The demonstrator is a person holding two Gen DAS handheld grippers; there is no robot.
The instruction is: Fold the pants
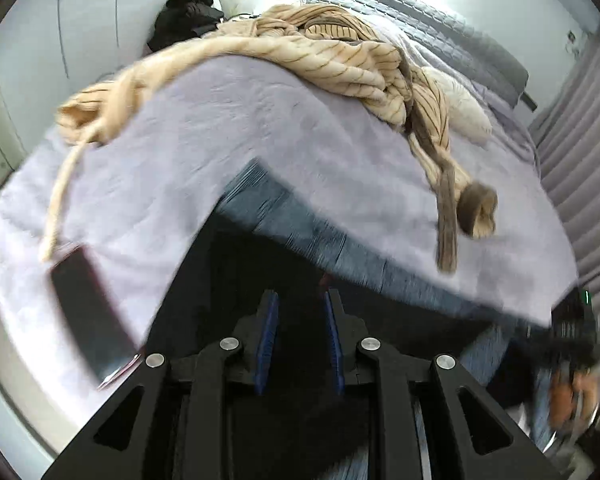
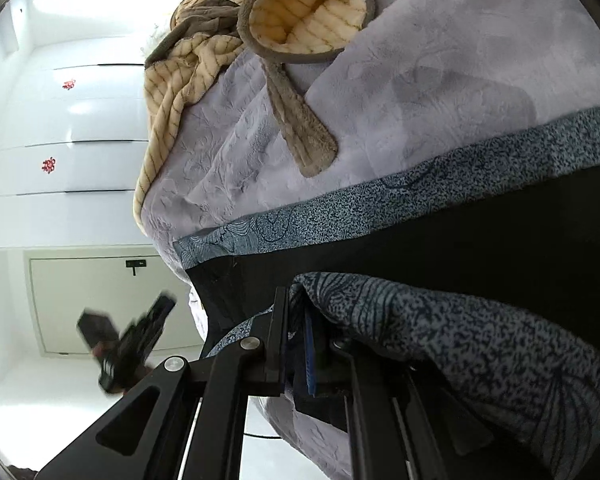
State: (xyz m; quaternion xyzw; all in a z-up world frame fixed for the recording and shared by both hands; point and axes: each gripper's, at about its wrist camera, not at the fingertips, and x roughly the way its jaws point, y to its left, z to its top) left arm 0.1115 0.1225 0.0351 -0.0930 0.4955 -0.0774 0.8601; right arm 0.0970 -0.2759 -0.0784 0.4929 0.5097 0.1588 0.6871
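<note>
The pants are black with a blue-grey patterned band; they lie on a lilac bedspread. In the left wrist view the pants (image 1: 260,248) spread just ahead of my left gripper (image 1: 298,312), whose blue-padded jaws stand a little apart with dark cloth between and under them; whether they pinch it is unclear. In the right wrist view my right gripper (image 2: 300,312) is shut on a patterned fold of the pants (image 2: 440,328), which drapes over its right finger. The black part (image 2: 480,240) lies beyond. The left gripper (image 2: 136,340) shows blurred at the lower left.
A beige striped robe (image 1: 340,60) with a brown belt (image 2: 304,128) lies across the bedspread (image 1: 220,120). A dark phone (image 1: 88,308) lies at the bed's left edge. Grey quilted pillows (image 1: 420,12) are at the head. White wardrobe doors (image 2: 68,140) stand beside the bed.
</note>
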